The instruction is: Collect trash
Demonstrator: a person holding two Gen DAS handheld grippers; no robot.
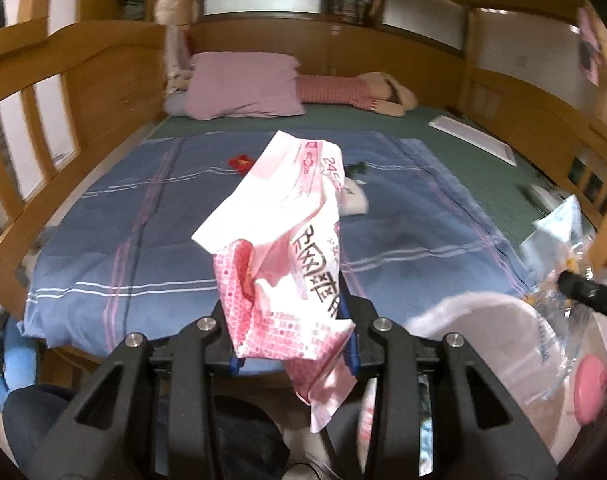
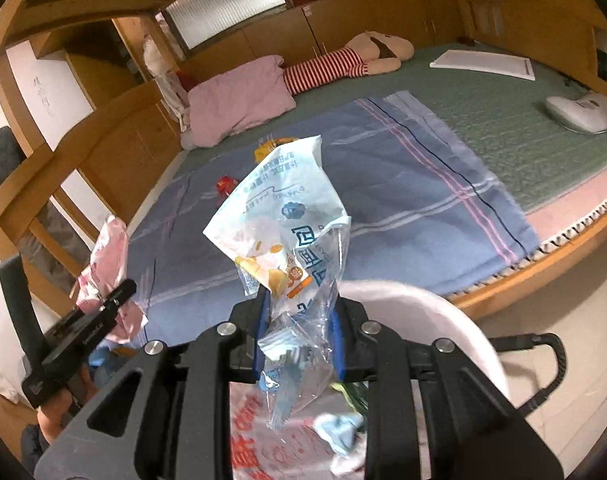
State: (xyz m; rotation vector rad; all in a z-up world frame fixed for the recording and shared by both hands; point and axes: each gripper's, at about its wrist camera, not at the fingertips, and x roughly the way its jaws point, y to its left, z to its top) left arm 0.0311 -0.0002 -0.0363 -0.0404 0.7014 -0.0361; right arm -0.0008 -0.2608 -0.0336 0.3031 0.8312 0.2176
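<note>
While clamped between left fingers point(image 1: 345, 316), pink wrapper point(image 1: 287, 240), seemingly crumpled

Ahead of the jaws: wooden-framed bed point(image 2: 503, 292) covered by a green quilted sheet point(image 2: 503, 136). Blue plaid blanket with pink and white stripes point(image 1: 143, 240) spread over the near part, just beyond the jaws. Farther off, toward the headboard: pink pillow point(image 1: 243, 84), rumpled, and beside it a plush doll in a red-and-white striped shirt point(image 2: 327, 66), lying flat. Far right of the jaws: flat white rectangular board point(image 2: 483, 64) on the sheet; nearer, a white oval device point(image 2: 583, 114). Wooden cabinets with frosted glass panels point(image 2: 231, 4) behind the headboard.
</note>
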